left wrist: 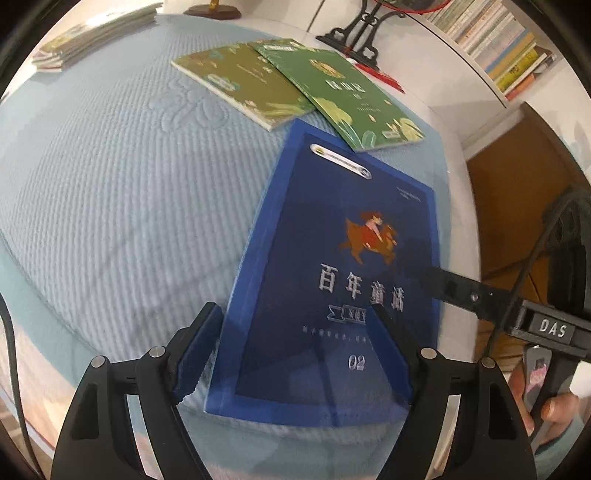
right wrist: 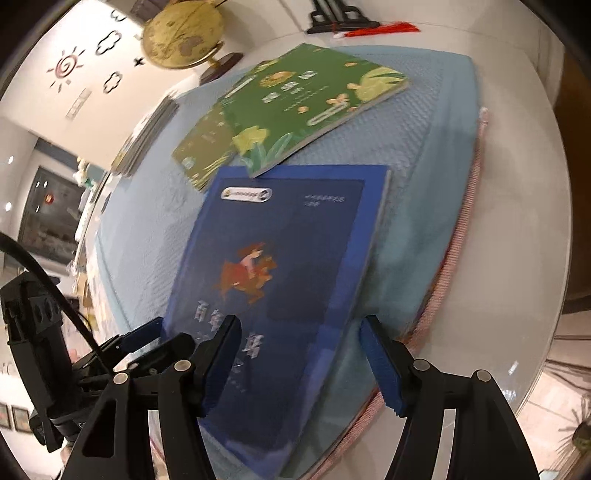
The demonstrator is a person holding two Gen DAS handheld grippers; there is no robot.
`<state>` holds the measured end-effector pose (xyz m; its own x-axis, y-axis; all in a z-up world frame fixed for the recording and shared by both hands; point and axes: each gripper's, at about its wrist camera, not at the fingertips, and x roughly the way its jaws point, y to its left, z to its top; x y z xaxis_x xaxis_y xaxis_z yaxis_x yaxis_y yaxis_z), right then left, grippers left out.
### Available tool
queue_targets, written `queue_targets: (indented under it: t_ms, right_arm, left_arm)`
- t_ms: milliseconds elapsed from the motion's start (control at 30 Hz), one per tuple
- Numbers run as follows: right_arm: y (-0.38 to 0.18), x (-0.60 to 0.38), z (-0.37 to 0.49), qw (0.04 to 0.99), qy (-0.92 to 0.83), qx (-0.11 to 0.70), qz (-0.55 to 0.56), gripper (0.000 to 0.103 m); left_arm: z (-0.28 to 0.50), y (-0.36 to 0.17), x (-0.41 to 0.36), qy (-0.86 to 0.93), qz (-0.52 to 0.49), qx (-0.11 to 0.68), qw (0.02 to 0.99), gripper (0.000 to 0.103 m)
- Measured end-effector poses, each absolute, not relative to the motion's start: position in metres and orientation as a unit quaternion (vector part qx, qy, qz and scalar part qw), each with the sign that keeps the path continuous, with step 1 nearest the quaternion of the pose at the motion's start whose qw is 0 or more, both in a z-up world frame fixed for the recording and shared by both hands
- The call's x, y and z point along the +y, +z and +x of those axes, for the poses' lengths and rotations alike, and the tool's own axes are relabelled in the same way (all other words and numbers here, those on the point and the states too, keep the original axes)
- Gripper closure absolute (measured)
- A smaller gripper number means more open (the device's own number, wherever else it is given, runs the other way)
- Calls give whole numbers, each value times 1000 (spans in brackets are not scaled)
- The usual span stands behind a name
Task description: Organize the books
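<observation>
The blue book (left wrist: 332,266) is lying face up on the pale blue quilted cloth (left wrist: 122,192) that is covering the counter (right wrist: 524,206), near the cloth's right-hand edge, and its far end is tucking slightly under the bright green book (left wrist: 340,92). The left claw (left wrist: 295,332) is straddling the near end of the blue book: its left finger is sitting just beside the spine edge and its right finger is lying over the cover near the title, so the jaws are standing wide around the book, and whether the pads are actually pressing it I cannot tell. The right claw (right wrist: 299,339) is coming at the same book from its right side, with one finger resting over the cover and the other hanging outside the page edge above the cloth; it is standing about half open, not gripping. In the left wrist view the tip of that right claw is reaching onto the cover's right margin, with a person's hand (left wrist: 546,402) wrapping its handle. Beyond the blue book, the bright green book is overlapping an olive green book (left wrist: 240,81), both lying flat on the cloth. Further off, a stack of thin books (left wrist: 92,33) is sitting at the cloth's far left corner. A globe (right wrist: 184,33) on a dark stand is standing behind the cloth, a black ornamental stand (left wrist: 358,29) with a red tassel (left wrist: 380,75) is sitting beside it, and a shelf of upright books (left wrist: 495,44) is lining the wall to the right.
</observation>
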<state>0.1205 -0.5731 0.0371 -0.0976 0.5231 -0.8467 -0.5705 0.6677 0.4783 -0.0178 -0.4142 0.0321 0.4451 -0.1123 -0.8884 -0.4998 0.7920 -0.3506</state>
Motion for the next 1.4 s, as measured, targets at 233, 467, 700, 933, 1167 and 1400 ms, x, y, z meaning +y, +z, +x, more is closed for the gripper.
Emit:
queue_targets:
  t_ms: [233, 467, 700, 933, 1167, 1400]
  right_arm:
    - [34, -552, 97, 656, 452, 601, -72, 38]
    - [36, -564, 70, 641, 492, 574, -132, 52]
    - [28, -575, 69, 650, 480, 578, -113, 52]
    - [26, -580, 75, 644, 479, 590, -84, 51]
    - [26, -583, 74, 643, 478, 593, -79, 50]
    - [27, -589, 91, 609, 466, 641, -20, 50]
  left_arm:
    - [-60, 33, -421, 110, -329, 513, 785, 26]
    - [-69, 33, -423, 127, -359, 492, 783, 26]
    - [-70, 60, -419, 83, -420, 427, 797, 26]
    - [-54, 59, -421, 67, -431, 415, 799, 40]
    - [-33, 30, -436, 73, -413, 452, 787, 77]
    - [-31, 37, -421, 42, -502, 394, 769, 83]
